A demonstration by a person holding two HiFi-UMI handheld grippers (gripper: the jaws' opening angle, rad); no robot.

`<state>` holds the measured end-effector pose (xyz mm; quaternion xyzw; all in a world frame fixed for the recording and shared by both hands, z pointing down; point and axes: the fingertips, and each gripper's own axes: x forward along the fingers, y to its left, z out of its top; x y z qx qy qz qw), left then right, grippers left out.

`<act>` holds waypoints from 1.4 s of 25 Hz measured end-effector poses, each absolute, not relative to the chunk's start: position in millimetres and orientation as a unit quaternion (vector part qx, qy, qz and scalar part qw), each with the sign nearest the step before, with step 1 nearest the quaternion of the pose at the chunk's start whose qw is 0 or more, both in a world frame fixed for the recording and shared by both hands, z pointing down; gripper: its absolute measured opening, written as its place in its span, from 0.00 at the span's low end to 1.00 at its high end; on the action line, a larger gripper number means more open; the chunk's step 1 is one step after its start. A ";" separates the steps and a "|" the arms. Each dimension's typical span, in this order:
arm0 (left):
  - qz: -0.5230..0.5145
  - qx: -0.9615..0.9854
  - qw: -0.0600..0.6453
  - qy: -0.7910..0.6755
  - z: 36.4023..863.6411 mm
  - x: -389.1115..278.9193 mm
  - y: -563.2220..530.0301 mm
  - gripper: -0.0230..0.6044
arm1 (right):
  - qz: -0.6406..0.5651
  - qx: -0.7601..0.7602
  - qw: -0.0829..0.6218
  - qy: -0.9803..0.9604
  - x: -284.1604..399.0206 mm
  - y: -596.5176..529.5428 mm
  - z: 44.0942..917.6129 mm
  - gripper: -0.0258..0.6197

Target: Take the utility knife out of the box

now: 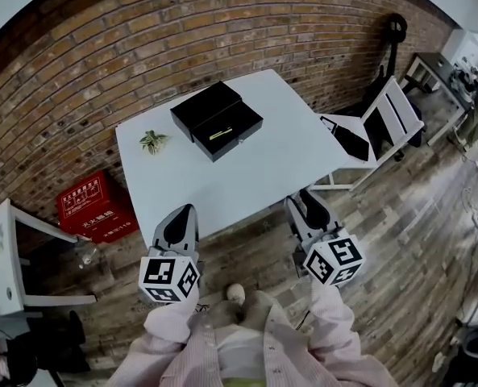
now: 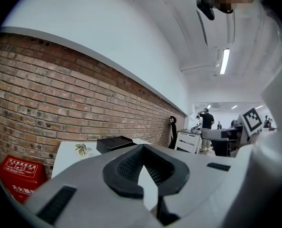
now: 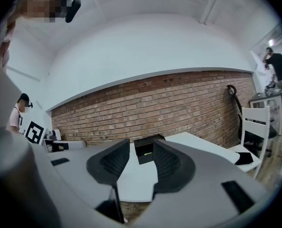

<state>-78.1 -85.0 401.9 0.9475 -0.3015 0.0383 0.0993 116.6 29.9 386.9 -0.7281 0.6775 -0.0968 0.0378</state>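
Note:
A black box lies open on the white table, lid flipped back toward the brick wall. The yellow utility knife rests inside its tray. My left gripper hovers over the table's near edge, well short of the box, its jaws together and holding nothing. My right gripper hangs at the near right edge, open and holding nothing. The right gripper view frames the box between the open jaws of that gripper, with the knife a faint yellow streak. The left gripper view shows the box far beyond that gripper's tips.
A small potted plant stands on the table left of the box. A red crate sits on the floor by the wall at left. A white chair stands at the table's right. People stand in the distance.

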 end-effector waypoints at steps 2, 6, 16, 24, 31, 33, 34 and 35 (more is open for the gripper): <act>0.041 0.947 0.101 -0.302 404.5 -76.0 -89.3 0.02 | -0.099 -0.729 0.037 0.676 120.1 26.2 388.8 0.25; 0.046 0.946 0.104 -0.303 409.0 -71.6 -96.3 0.02 | -0.104 -0.726 0.036 0.679 124.0 15.6 392.6 0.25; 0.043 0.934 0.112 -0.338 415.0 -55.7 -145.8 0.02 | -0.112 -0.697 0.037 0.708 146.3 -48.2 399.3 0.25; 0.050 0.921 0.126 -0.365 423.5 -17.7 -196.6 0.02 | -0.122 -0.667 0.024 0.735 184.3 -122.4 401.9 0.25; 0.060 0.906 0.148 -0.392 435.9 4.1 -230.6 0.02 | -0.141 -0.635 0.008 0.759 204.6 -175.0 413.4 0.25; 0.062 0.901 0.153 -0.402 439.8 8.1 -238.1 0.02 | -0.146 -0.624 0.004 0.767 208.1 -187.6 417.6 0.25; 0.063 0.898 0.156 -0.407 442.0 9.9 -241.5 0.02 | -0.149 -0.619 0.001 0.771 209.6 -193.5 420.1 0.25; 0.065 0.895 0.159 -0.411 444.2 11.9 -244.6 0.02 | -0.151 -0.614 -0.002 0.775 211.3 -199.2 422.5 0.25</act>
